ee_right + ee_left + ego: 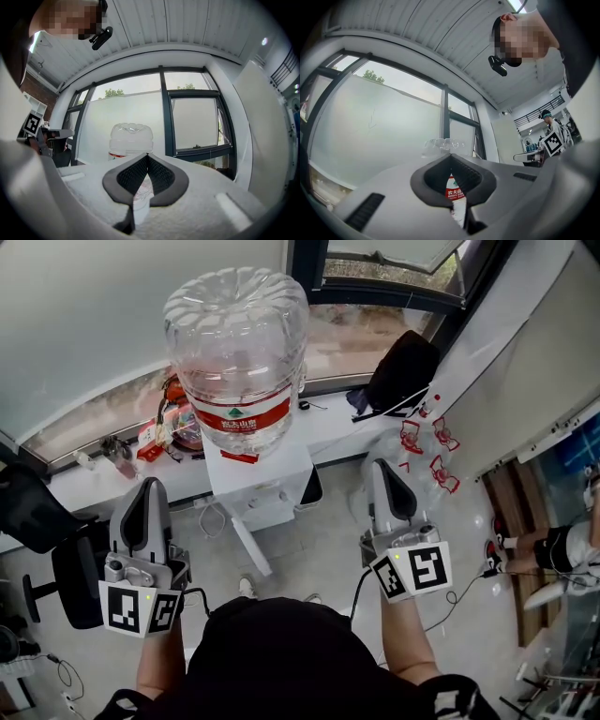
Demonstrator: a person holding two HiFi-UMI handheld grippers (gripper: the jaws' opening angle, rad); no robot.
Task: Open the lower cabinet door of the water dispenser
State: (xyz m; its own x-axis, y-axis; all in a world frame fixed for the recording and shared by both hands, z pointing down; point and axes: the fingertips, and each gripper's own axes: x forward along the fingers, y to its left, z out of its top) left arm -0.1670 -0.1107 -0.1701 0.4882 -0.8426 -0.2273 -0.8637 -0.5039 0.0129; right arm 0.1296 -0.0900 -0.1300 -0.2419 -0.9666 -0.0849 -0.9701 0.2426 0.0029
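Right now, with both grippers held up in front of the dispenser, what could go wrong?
The left gripper and right gripper are shut and raised beside the bottle; a swing could knock it. The lower door is out of sight under the dispenser top, so reaching down is partly blind. A loose cable by the base could snag.

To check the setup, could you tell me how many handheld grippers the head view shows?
2: the left gripper lower left of the water bottle, the right gripper lower right of it. None seems hidden.

Two tongs [148, 488] [384, 470], one bottle [236, 362], one dispenser [272, 479]
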